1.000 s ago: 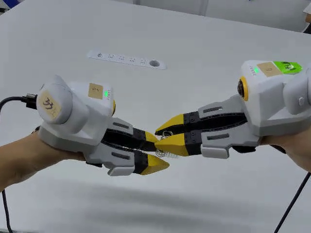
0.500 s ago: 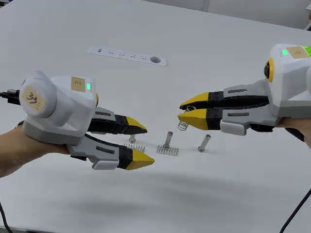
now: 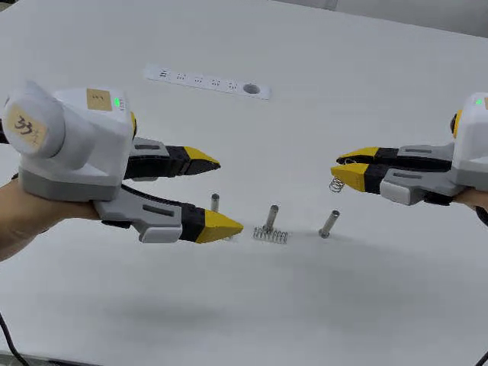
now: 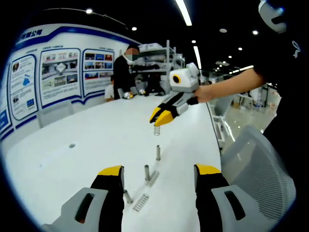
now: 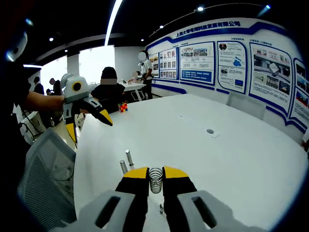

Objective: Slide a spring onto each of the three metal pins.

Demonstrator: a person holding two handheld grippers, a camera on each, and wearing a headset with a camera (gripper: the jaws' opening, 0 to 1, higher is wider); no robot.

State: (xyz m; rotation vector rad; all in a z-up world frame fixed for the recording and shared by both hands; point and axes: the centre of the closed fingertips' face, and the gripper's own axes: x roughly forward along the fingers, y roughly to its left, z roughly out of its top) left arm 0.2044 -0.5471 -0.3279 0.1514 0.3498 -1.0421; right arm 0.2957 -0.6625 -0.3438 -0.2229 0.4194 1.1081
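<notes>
The left claw (image 3: 229, 194) has its jaws wide apart and holds nothing. The right claw (image 3: 336, 168) is clamped on a spring (image 3: 335, 184), in the air above the worktop (image 3: 366, 84). Three pins (image 3: 271, 217) stand upright there; a second spring (image 3: 270, 235) lies beside the middle one.

My white worktop (image 3: 320, 76), power strip (image 3: 206, 81) at far side; blue-trimmed wall posters (image 5: 231, 62); ceiling strip lights (image 4: 183, 12); mesh chair (image 5: 43, 171) beside me.

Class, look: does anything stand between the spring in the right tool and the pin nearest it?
Nothing visible does. The spring hangs from the right tool, roughly above the pin, with only open air between them.
</notes>
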